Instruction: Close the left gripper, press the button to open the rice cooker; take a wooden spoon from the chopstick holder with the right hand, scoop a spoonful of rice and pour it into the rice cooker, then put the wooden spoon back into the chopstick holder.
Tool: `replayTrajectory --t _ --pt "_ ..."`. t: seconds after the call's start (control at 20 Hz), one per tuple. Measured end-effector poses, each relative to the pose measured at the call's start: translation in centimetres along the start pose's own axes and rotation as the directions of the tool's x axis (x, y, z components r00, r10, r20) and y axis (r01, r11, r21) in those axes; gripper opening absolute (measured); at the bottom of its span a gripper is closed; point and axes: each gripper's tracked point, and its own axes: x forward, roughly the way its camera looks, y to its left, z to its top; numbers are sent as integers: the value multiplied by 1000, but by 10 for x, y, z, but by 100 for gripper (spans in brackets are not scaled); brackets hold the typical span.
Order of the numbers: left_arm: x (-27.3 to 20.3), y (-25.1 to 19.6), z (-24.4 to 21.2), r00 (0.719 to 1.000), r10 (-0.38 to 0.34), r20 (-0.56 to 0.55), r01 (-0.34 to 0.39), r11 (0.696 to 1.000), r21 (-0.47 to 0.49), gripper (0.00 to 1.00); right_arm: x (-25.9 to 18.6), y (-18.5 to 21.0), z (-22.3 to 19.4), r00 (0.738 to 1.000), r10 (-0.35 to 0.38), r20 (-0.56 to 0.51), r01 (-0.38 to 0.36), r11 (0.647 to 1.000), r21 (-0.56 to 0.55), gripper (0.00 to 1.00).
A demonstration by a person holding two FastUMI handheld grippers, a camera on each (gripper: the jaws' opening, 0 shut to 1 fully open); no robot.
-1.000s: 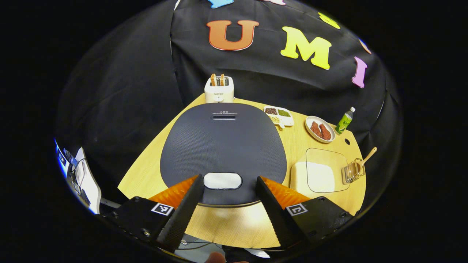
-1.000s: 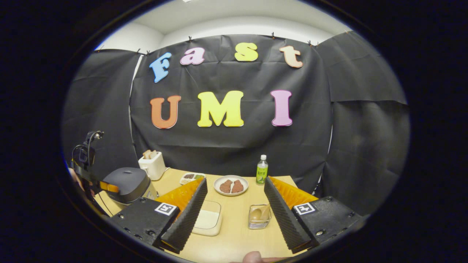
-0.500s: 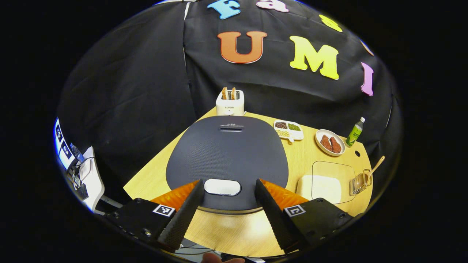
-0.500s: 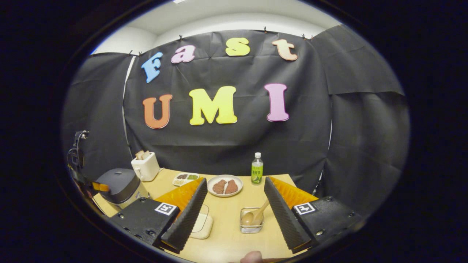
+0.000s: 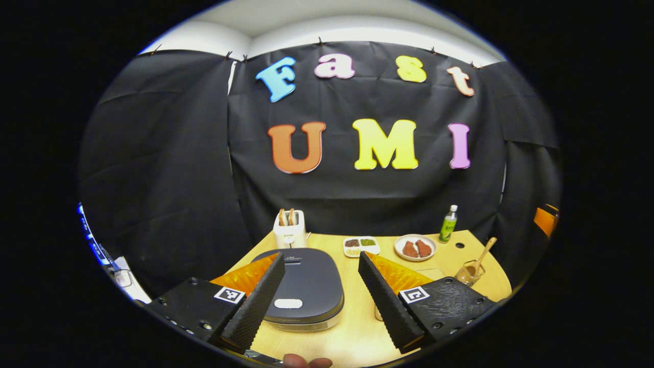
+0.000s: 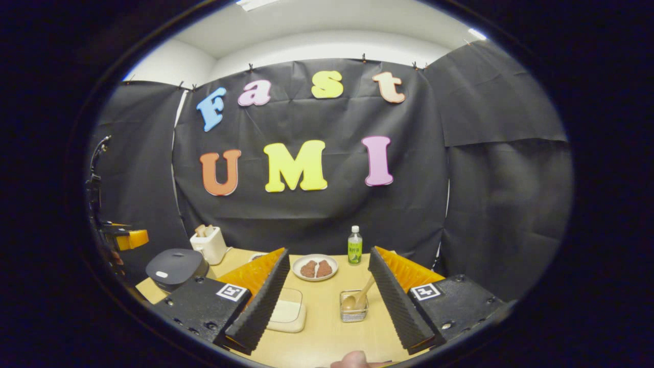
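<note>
Rice cooker (image 5: 301,289) lid seemingly closed, below left claw (image 5: 319,296), fingers apart

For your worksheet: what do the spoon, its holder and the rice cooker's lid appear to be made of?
Pale tan spoon: looks like matte wood, going by its colour.
Clear square holder: see-through with ribbed walls, glass or plastic.
Dark grey rice cooker lid: probably plastic, matte and finely textured, with a pale oval button.

Dark grey rice cooker (image 5: 305,286), pale button (image 5: 288,303), seemingly white toaster (image 5: 289,234).
</note>
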Motion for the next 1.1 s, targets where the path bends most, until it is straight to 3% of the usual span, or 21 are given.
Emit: replayTrajectory --t 0.2,0.3,0.5,1.1 --pt "-56 -46 1 990 -137 44 138 990 -20 94 -53 10 7 999 -32 29 32 999 0 100" --pt "-81 -52 2 984 -161 77 162 987 -7 94 -79 14 5 998 -43 37 44 999 -10 100" --pt "-114 -65 1 972 -186 147 180 982 56 94 -120 16 1 996 -79 39 79 997 3 99" --pt "-145 -73 6 964 -167 207 170 985 3 95 -151 25 -8 997 -50 51 52 998 -40 100"
